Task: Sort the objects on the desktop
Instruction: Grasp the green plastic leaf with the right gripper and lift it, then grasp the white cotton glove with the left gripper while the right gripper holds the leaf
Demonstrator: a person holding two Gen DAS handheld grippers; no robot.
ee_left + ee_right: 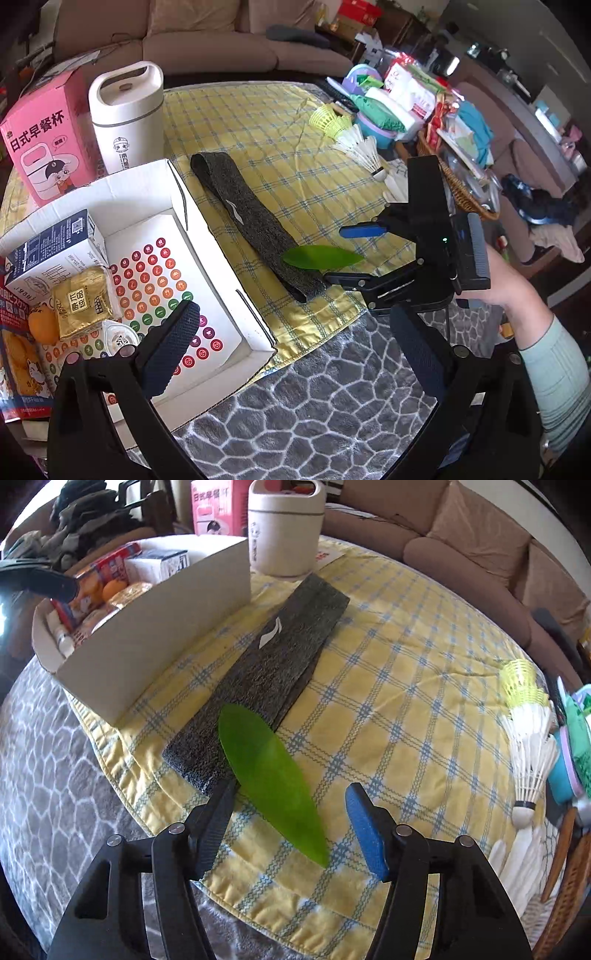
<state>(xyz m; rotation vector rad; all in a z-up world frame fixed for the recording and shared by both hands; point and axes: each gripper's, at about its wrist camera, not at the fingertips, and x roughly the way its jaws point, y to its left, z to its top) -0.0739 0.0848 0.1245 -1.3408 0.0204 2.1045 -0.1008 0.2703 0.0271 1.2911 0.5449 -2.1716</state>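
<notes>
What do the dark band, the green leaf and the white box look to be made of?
Dark band: knitted stretch fabric, matte, speckled grey-black weave with a white printed logo.
Green leaf: smooth, evenly coloured and slightly glossy; real or plastic cannot be told.
White box: cardboard by its look, with thin flat matte walls and folded corners.

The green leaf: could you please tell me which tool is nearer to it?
Right. The right tool is open around the green leaf on the grey headband; the left tool hangs apart, over the table edge.
</notes>
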